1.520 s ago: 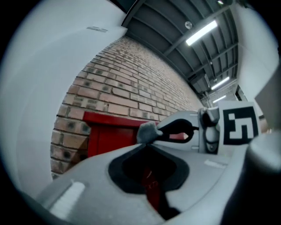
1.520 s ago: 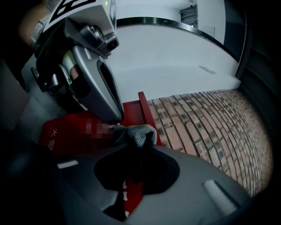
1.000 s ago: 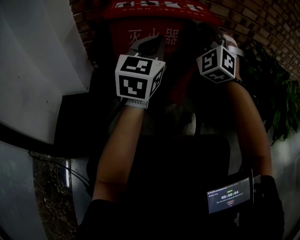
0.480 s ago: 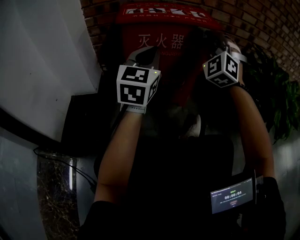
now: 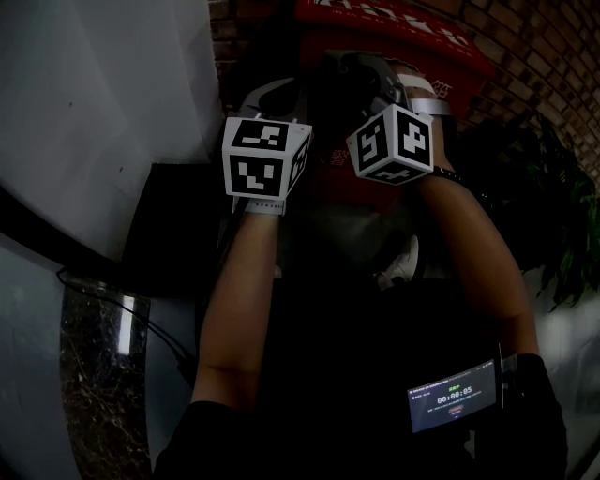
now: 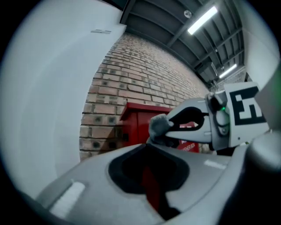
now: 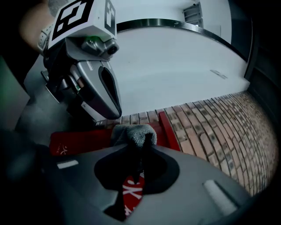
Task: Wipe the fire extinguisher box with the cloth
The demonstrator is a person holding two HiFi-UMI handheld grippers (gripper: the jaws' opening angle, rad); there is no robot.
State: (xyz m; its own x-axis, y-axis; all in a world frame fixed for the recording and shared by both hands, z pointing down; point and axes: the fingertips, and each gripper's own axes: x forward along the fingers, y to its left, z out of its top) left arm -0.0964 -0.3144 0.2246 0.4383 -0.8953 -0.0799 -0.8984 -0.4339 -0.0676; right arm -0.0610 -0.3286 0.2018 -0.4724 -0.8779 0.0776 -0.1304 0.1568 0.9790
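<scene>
The red fire extinguisher box [image 5: 403, 28] stands against the brick wall, at the top of the head view. In the right gripper view my right gripper [image 7: 142, 140] is shut on a grey fluffy cloth [image 7: 134, 131], which pokes out past its tips in front of the box [image 7: 83, 140]. My left gripper [image 6: 148, 147] is shut with nothing in it, its tips just below the cloth [image 6: 160, 125] and the right gripper [image 6: 175, 126]. Both grippers are close together, left [image 5: 281, 94] and right [image 5: 361, 70], in front of the box's left part [image 6: 136, 125].
A white wall [image 5: 94, 112] rises at the left with a dark panel [image 5: 178, 225] at its foot. The brick wall [image 5: 525, 56] runs behind the box. A green plant [image 5: 562, 206] stands at the right. A small lit screen [image 5: 453, 401] sits on the right forearm.
The right gripper has moved left, close beside the left gripper. The box now sits further right and higher in the head view.
</scene>
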